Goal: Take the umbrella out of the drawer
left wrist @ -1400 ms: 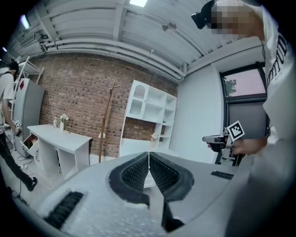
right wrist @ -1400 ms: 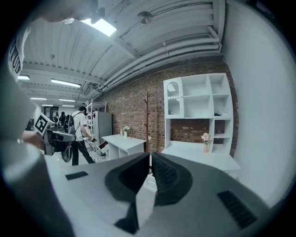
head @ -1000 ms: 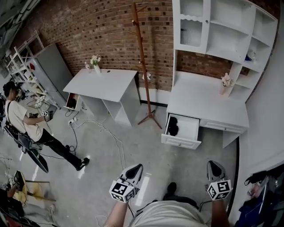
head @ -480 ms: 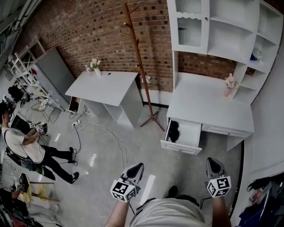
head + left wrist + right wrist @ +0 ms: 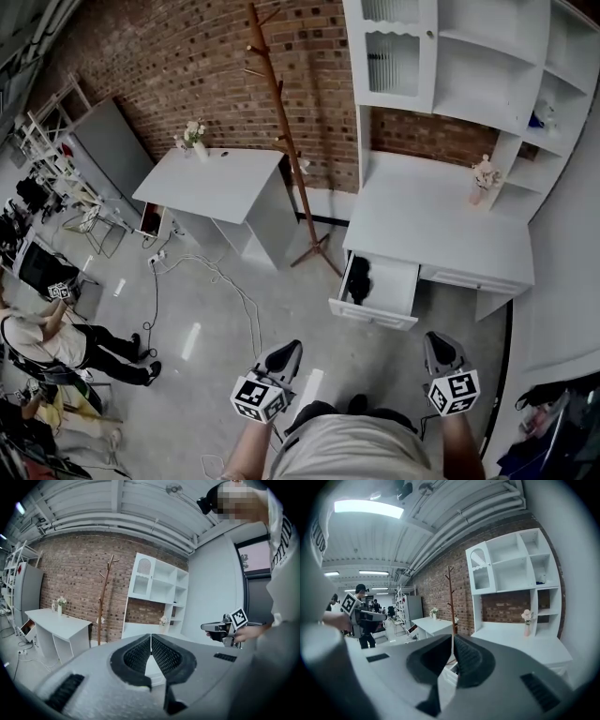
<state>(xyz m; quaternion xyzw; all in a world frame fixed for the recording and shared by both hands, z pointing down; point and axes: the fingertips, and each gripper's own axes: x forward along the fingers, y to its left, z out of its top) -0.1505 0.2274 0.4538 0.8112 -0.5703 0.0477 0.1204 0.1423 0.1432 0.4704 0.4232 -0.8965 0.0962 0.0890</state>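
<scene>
The white desk (image 5: 441, 225) stands against the brick wall with its left drawer (image 5: 377, 292) pulled open. A black folded umbrella (image 5: 359, 278) lies inside at the drawer's left side. Both grippers are held low in the head view, well short of the drawer, over the floor. My left gripper (image 5: 285, 353) has its jaws pressed together with nothing between them (image 5: 150, 637). My right gripper (image 5: 440, 346) is also shut and empty (image 5: 453, 642). In the right gripper view the drawer front (image 5: 449, 673) shows just below the jaws.
A wooden coat rack (image 5: 281, 141) stands left of the desk, beside a white side table (image 5: 220, 178). Cables (image 5: 225, 281) trail across the floor. A vase of flowers (image 5: 481, 178) sits on the desk under the shelf unit (image 5: 469, 66). A person (image 5: 47, 337) is at far left.
Both grippers and the head camera have moved forward toward the desk, so the open drawer sits nearer. The person at the left has slid toward the picture's edge.
</scene>
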